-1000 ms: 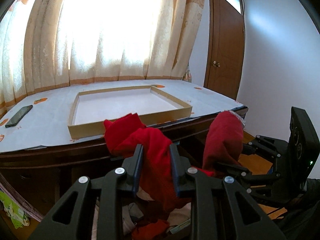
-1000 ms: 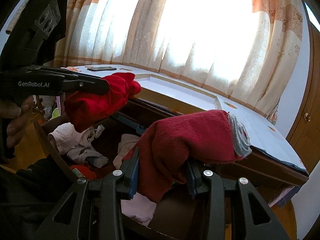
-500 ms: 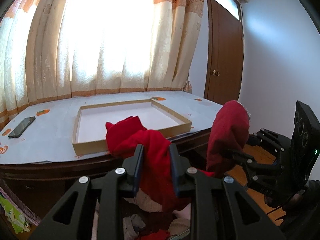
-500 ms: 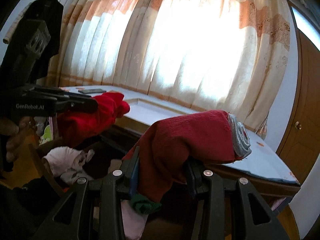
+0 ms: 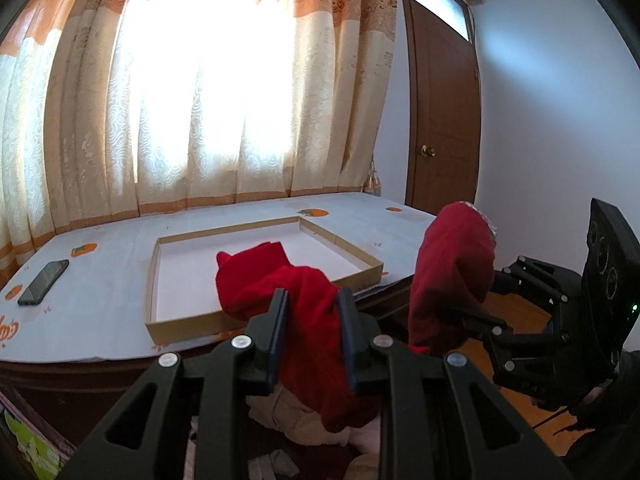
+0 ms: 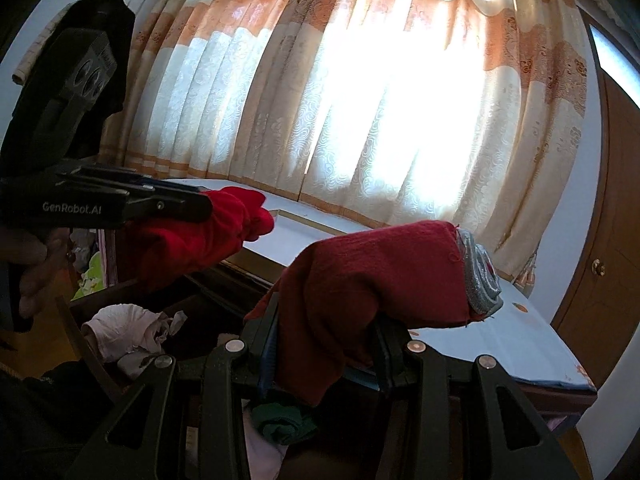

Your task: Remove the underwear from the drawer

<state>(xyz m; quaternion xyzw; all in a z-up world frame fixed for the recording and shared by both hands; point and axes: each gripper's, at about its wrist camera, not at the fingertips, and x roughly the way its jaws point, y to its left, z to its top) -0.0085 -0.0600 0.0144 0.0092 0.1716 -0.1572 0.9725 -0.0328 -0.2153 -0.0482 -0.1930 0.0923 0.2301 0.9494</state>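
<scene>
My left gripper [image 5: 312,316] pinches bright red underwear [image 5: 280,284]; my right gripper [image 6: 324,340] clamps a dark red pair [image 6: 380,276] above the drawer [image 6: 92,344].

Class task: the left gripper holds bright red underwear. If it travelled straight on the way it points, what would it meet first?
Probably the shallow cardboard tray on the table, near wall first; the left gripper points slightly downward at it, though depth is uncertain.
</scene>
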